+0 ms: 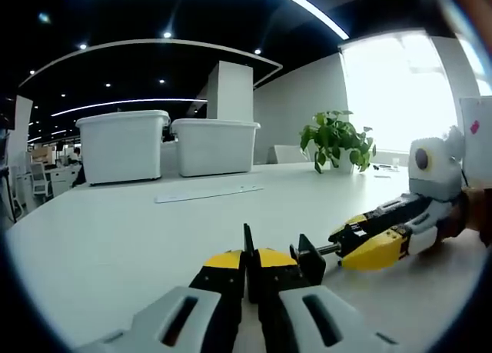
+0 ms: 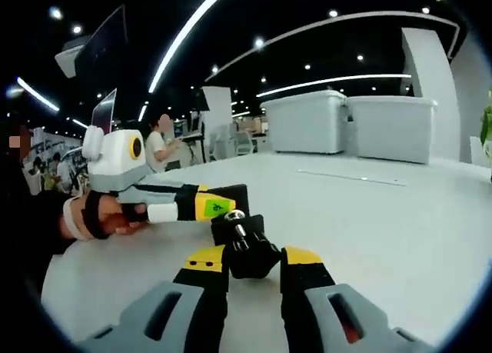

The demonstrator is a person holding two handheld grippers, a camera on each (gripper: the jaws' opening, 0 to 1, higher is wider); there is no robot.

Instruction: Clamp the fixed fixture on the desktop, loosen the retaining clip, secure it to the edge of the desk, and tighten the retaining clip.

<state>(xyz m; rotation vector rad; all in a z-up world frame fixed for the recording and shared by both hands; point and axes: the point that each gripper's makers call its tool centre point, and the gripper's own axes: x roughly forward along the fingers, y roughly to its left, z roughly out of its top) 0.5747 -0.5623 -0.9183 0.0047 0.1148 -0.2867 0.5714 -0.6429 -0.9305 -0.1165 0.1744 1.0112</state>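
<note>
Here we work on a broad white desk [image 1: 115, 238] in an open office. In the left gripper view, our left gripper [image 1: 251, 270], black jaws with yellow tips, stands clenched on a thin black plate of the small black metal clamp fixture [image 1: 306, 259], which sits on the desktop just ahead of us. A silver screw shaft runs from the fixture's block toward the right gripper [image 1: 347, 243], which comes in from the right with its yellow and black jaws closed around the screw's end. A hand grips that tool near the picture's edge.

In the right gripper view, the right gripper [image 2: 250, 264] has its jaws drawn in on the fixture's black knob [image 2: 250, 254], with the silver screw end [image 2: 237, 215] poking up above it. The left gripper [image 2: 219, 205] reaches in from the left, touching the fixture's far side; a hand [image 2: 100, 218] holds it.

Well behind, toward the desk's far side, stand two white plastic storage bins [image 1: 165, 144] side by side, a flat pale strip [image 1: 209, 193] lying before them, and a green potted plant [image 1: 335, 140] by the bright window.
</note>
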